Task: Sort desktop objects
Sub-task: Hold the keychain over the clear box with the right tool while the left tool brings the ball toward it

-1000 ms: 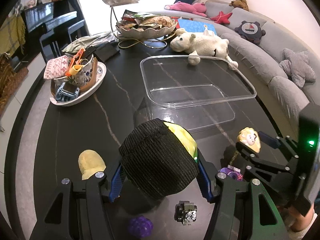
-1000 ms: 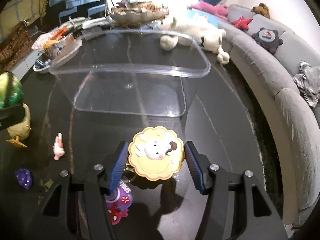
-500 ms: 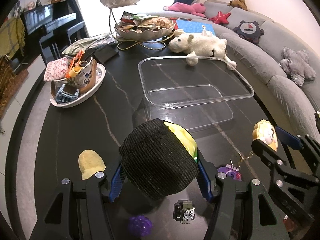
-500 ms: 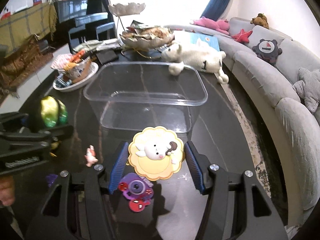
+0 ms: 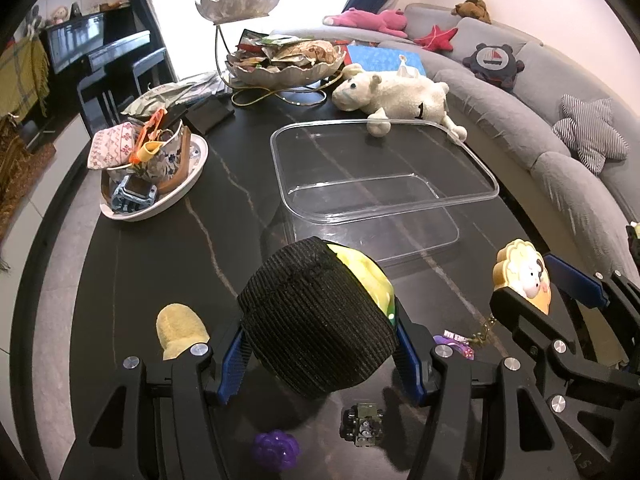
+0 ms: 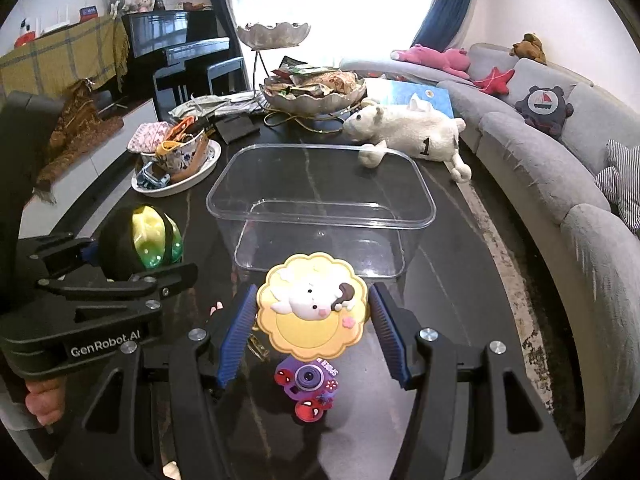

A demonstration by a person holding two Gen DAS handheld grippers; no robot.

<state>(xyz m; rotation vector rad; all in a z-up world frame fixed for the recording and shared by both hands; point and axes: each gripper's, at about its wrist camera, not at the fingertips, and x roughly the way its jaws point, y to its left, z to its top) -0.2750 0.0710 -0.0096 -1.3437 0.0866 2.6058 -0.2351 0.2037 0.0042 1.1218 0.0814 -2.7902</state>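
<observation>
Working left to right off the clear bin (image 6: 320, 216): your left gripper (image 5: 320, 356) is pinching the black-and-yellow ball (image 5: 316, 320) just short of the bin's near wall, and your right gripper (image 6: 312, 332) is clamping the yellow sheep charm (image 6: 312, 304) near its near right corner. The ball is bulging past the pads and could be squirting loose, and the charm's dangling purple trinket (image 6: 308, 384) could be snagging the rim. The bin is showing nothing inside; the dish (image 5: 160, 204) left of it is sitting heaped with oddments.

Left gripper (image 5: 320, 354) clamps ball (image 5: 316, 320) — aloft.
</observation>
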